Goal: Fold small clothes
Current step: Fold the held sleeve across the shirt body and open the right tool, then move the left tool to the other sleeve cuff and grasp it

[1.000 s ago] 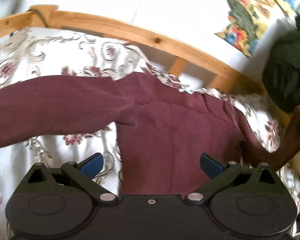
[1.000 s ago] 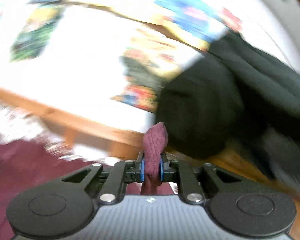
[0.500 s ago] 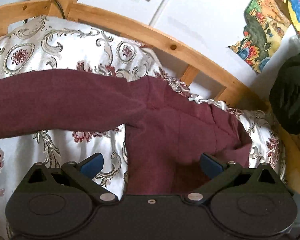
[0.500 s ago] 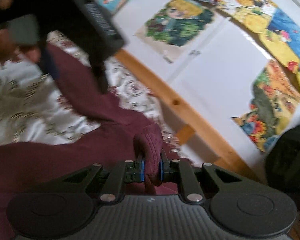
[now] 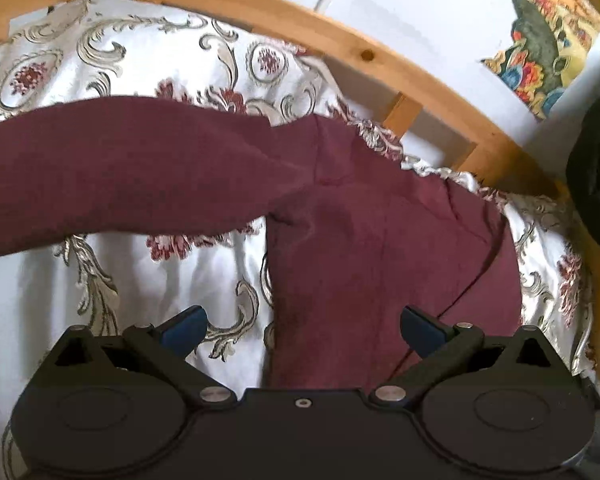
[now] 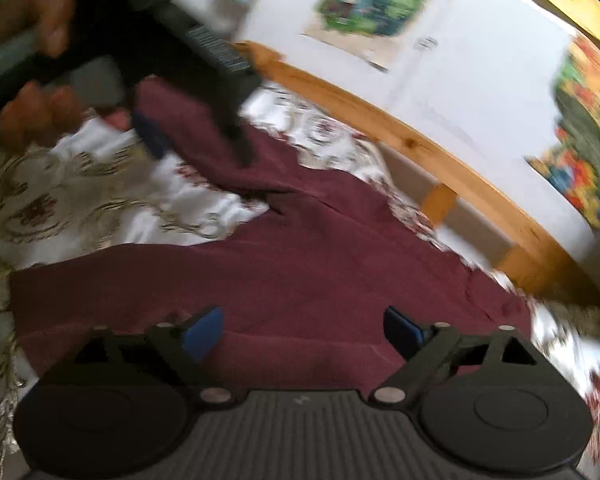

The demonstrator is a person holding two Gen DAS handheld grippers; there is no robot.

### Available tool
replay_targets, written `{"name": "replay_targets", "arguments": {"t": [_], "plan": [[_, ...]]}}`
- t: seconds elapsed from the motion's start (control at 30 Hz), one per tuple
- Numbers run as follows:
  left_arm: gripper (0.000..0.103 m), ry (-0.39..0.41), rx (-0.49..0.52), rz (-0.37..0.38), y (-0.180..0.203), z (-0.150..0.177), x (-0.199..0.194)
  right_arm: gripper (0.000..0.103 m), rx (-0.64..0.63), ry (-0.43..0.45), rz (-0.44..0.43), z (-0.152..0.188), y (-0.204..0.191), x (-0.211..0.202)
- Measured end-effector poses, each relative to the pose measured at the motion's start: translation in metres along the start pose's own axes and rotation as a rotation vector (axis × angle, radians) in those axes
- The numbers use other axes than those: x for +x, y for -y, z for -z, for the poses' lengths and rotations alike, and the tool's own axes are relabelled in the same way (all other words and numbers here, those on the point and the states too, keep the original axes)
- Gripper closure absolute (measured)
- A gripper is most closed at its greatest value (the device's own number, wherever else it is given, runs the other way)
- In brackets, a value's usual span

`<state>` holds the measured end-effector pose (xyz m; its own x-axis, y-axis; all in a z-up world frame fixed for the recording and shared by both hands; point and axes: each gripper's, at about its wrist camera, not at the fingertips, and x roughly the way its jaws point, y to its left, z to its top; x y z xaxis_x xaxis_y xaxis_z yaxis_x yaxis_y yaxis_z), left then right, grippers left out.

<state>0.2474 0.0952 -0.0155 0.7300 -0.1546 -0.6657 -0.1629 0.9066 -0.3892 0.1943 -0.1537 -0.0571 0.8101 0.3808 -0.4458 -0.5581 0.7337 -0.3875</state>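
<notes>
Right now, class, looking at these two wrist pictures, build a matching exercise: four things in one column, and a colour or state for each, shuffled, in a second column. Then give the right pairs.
Things:
1. garment
2. bed rail
3. bedspread
4. right gripper

Colour or state:
A. pale with a floral scroll pattern
B. light wood
C. jaws apart, having just been opening, nothing pinched between them
D. maroon, spread on the bed

Pairs: 1-D, 2-B, 3-A, 4-C
</notes>
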Motion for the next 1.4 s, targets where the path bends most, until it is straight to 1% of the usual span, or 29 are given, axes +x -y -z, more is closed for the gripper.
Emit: {"name": "replay_targets", "arguments": {"t": [0.07,0.13,0.2,0.27,0.37,0.43,0.47,0.53,0.63,0.7,0.73,0.77,0.93,0.97,1.0,1.03,1.07,1.1,1.13,1.17,1.27,1.4], "plan": [[0.001,-0.022,0.025,-0.015,0.005,0.003,0.007,0.006,0.098,-0.038,0.047,0.003,0.02,0.004],[0.001,-0.049,0.064,-0.013,0.012,0.007,0.014,0.006,0.223,-0.085,0.111,0.008,0.045,0.011],[0.001,-0.081,0.125,-0.005,0.023,0.014,0.022,0.005,0.34,-0.128,0.173,0.015,0.071,0.02],[0.001,-0.121,0.208,-0.001,0.036,0.023,0.032,0.005,0.448,-0.167,0.234,0.027,0.098,0.033],[0.001,-0.177,0.322,-0.004,0.054,0.036,0.045,0.005,0.511,-0.214,0.313,0.045,0.132,0.051],[0.001,-0.191,0.376,0.0,0.061,0.043,0.049,0.005,0.535,-0.213,0.352,0.058,0.153,0.059],[0.001,-0.196,0.396,0.001,0.063,0.046,0.05,0.005,0.562,-0.206,0.359,0.064,0.163,0.063],[0.001,-0.21,0.41,-0.004,0.063,0.049,0.053,0.007,0.655,-0.171,0.338,0.074,0.184,0.07],[0.001,-0.231,0.389,-0.02,0.06,0.049,0.057,0.017,0.821,-0.141,0.294,0.089,0.212,0.077],[0.001,-0.24,0.369,-0.028,0.058,0.048,0.06,0.025,0.893,-0.127,0.262,0.095,0.224,0.086],[0.001,-0.244,0.362,-0.033,0.057,0.047,0.061,0.027,0.914,-0.121,0.247,0.097,0.228,0.089],[0.001,-0.246,0.357,-0.039,0.056,0.047,0.062,0.03,0.924,-0.115,0.234,0.099,0.231,0.093],[0.001,-0.258,0.372,-0.059,0.057,0.049,0.067,0.031,0.893,-0.124,0.231,0.103,0.233,0.108],[0.001,-0.26,0.379,-0.063,0.057,0.05,0.068,0.033,0.886,-0.123,0.232,0.101,0.232,0.109],[0.001,-0.262,0.386,-0.066,0.058,0.051,0.068,0.049,0.88,-0.119,0.224,0.1,0.231,0.108],[0.001,-0.264,0.394,-0.07,0.059,0.052,0.069,0.059,0.878,-0.117,0.208,0.099,0.231,0.108],[0.001,-0.267,0.403,-0.074,0.06,0.053,0.07,0.076,0.88,-0.115,0.197,0.097,0.23,0.106],[0.001,-0.268,0.411,-0.075,0.061,0.054,0.071,0.086,0.878,-0.111,0.207,0.094,0.23,0.104],[0.001,-0.268,0.419,-0.076,0.062,0.054,0.071,0.093,0.87,-0.104,0.227,0.091,0.231,0.102],[0.001,-0.269,0.427,-0.076,0.062,0.055,0.071,0.098,0.861,-0.1,0.249,0.088,0.232,0.099],[0.001,-0.274,0.443,-0.074,0.063,0.056,0.072,0.098,0.876,-0.091,0.284,0.09,0.238,0.093],[0.001,-0.292,0.49,-0.087,0.067,0.061,0.077,0.097,0.848,-0.128,0.303,0.093,0.236,0.098]]}}
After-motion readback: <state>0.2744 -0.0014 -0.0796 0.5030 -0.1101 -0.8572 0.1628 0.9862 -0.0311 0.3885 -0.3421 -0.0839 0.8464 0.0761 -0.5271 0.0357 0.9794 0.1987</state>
